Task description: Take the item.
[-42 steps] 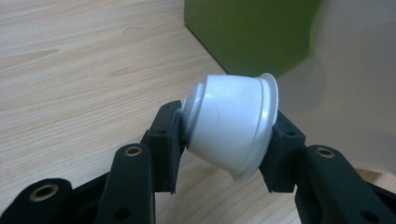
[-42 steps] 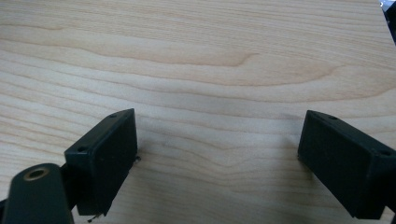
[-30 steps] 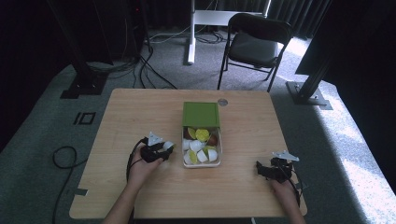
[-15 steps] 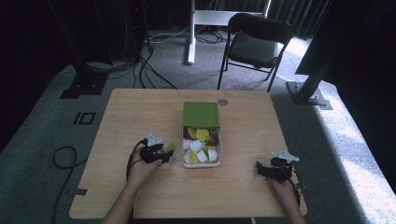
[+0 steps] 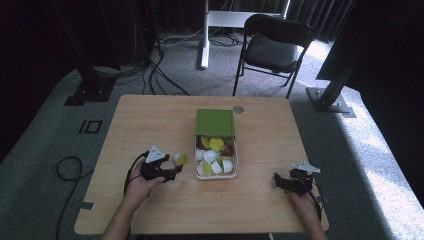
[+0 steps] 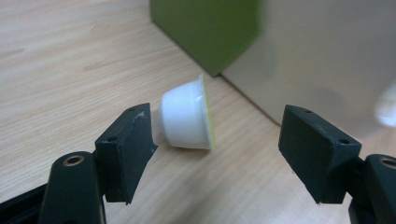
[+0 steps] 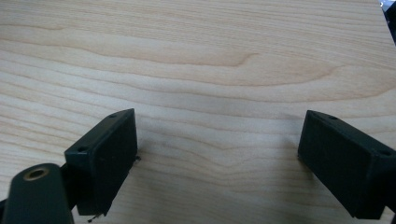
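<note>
Left gripper (image 6: 217, 158): jaws apart, nothing clamped; small white plastic pod with a yellow-green lid (image 6: 189, 116) lies on its side on the light wooden desk (image 5: 150, 115) between them, just left of the white tray with a green lid (image 5: 215, 123), mid-desk. Right gripper (image 7: 217, 163): jaws apart over bare wood near the desk's front right corner.

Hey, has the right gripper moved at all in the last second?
No. The right gripper sits at the same spot near the table's right front corner, as far from the white box as before.
</note>
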The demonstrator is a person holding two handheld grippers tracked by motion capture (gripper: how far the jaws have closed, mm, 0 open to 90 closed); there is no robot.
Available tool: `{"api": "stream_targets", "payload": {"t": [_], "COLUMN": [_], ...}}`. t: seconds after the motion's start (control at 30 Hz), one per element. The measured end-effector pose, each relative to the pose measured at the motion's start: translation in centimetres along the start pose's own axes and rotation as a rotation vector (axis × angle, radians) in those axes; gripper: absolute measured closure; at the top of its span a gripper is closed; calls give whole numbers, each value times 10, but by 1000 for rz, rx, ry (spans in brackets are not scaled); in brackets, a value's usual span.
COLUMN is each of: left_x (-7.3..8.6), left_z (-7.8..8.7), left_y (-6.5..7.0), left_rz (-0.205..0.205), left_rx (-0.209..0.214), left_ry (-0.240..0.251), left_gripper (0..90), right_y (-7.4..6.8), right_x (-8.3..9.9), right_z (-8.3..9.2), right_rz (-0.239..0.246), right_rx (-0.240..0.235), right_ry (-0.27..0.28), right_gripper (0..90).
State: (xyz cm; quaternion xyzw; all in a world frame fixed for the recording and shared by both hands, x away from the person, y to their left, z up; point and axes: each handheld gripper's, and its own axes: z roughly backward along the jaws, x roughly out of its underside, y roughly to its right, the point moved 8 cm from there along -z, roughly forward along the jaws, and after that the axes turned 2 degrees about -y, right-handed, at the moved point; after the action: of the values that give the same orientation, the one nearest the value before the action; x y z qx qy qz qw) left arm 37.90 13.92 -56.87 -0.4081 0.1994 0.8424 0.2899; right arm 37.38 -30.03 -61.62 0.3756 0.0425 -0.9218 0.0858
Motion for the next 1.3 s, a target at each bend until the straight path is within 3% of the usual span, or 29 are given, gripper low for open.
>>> {"api": "stream_targets", "payload": {"t": [0.33,0.37,0.4,0.43,0.63,0.67,0.8,0.87,0.97,1.0,1.03,1.07,1.2,1.3], "left_x": [12,16,16,21,33,39,50,52,57,63,63,68,71,75], "left_z": [17,19,19,19,20,21,22,23,26,28,28,28,30,34], "left_y": [21,28,28,32,36,39,42,43,42,44,44,43,38,27], "left_rz": [-111,-151,-151,-182,-200,-228,-280,-277,-305,-342,-342,-365,-352,-371], "left_rx": [116,150,150,171,207,226,241,246,249,256,256,247,228,186], "left_ry": [-8,-17,-17,-35,-66,-87,-130,-131,-146,-173,-173,-189,-186,-204], "left_gripper": [276,277,276,276,277,277,276,276,276,276,276,276,276,275], "right_y": [0,0,0,0,0,0,0,0,0,0,0,0,0,0], "right_x": [0,0,0,0,0,0,0,0,0,0,0,0,0,0], "right_z": [0,0,0,0,0,0,0,0,0,0,0,0,0,0], "right_rz": [1,1,1,1,0,0,0,1,1,0,0,0,1,1], "right_rx": [0,0,0,0,0,0,0,0,0,0,0,0,0,0], "right_ry": [0,1,1,1,1,0,1,1,1,1,1,0,0,1], "right_gripper": [114,114,114,114,114,114,114,114,114,114,114,114,114,114]}}
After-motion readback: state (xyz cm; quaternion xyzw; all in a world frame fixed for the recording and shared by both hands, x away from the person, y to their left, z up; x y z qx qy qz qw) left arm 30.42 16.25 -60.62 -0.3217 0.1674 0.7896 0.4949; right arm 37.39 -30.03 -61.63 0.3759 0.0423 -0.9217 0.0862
